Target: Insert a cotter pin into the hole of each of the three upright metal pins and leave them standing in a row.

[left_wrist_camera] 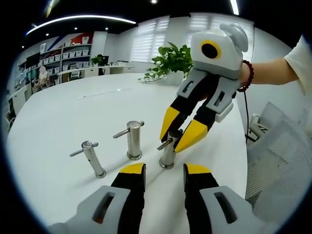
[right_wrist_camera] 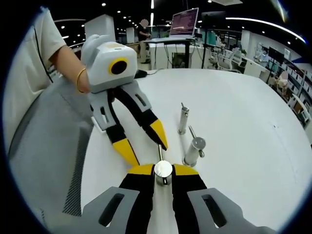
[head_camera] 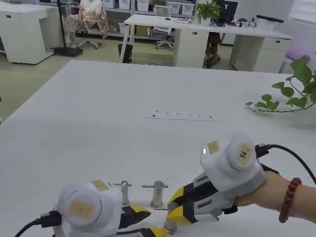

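- The right gripper [right_wrist_camera: 163, 174] is clamped on the head of the nearest metal pin [right_wrist_camera: 163, 168], whose cotter pin [right_wrist_camera: 160, 152] juts toward 12 o'clock in its view.
- The left gripper [left_wrist_camera: 164, 170] gapes empty, that upright pin at its 12 o'clock.

My workbench [head_camera: 98, 113] is bright and evenly lit from overhead. A ceiling strip [left_wrist_camera: 83, 17] streaks across the left gripper view, and the blinds [left_wrist_camera: 146, 41] behind glow with daylight. Shadows are faint, just soft patches at the foot of each metal pin [left_wrist_camera: 133, 141]. The pin head [right_wrist_camera: 163, 169] glints white. Both fisheye views bend hard at the edges (my workbench's edge bows into an arc). The head view is slightly soft.
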Motion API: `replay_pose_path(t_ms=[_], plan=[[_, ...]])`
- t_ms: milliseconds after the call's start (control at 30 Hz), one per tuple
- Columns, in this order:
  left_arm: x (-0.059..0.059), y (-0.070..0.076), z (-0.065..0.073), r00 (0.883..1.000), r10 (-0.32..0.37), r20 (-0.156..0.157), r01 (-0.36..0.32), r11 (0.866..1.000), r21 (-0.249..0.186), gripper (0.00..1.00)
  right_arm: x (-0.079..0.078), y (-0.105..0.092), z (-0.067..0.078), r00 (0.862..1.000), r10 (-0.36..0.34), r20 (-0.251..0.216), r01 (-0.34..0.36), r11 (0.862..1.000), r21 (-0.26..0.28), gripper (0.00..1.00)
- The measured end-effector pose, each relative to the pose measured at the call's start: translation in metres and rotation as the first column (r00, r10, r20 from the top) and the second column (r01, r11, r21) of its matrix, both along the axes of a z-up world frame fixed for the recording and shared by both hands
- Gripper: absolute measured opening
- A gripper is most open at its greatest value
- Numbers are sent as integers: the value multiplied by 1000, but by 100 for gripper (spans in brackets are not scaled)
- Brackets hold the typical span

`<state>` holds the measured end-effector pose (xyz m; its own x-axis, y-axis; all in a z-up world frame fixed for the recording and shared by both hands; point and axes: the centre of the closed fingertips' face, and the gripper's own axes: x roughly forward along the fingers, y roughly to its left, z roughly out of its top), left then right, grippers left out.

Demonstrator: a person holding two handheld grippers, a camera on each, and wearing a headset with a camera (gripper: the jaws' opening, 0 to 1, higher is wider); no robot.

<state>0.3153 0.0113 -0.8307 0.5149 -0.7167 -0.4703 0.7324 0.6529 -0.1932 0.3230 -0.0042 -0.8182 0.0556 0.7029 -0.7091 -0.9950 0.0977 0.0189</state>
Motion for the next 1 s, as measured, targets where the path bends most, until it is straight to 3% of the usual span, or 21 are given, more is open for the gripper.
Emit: replay_pose_path(t_ms=[633,733,1000], plan=[[-5,21,29,999,37,29,-36,998,-51,46,28,-28,0,999,-43,26,43,999,-30,13],[-6,25,34,998,51,22,-50,996,-69,48,32,-31,0,998,-51,25,52,998,-30,13],[-6,37,41,996,77,52,-74,996,-55,55,41,-36,0,998,-53,30,54,998,-36,13]])
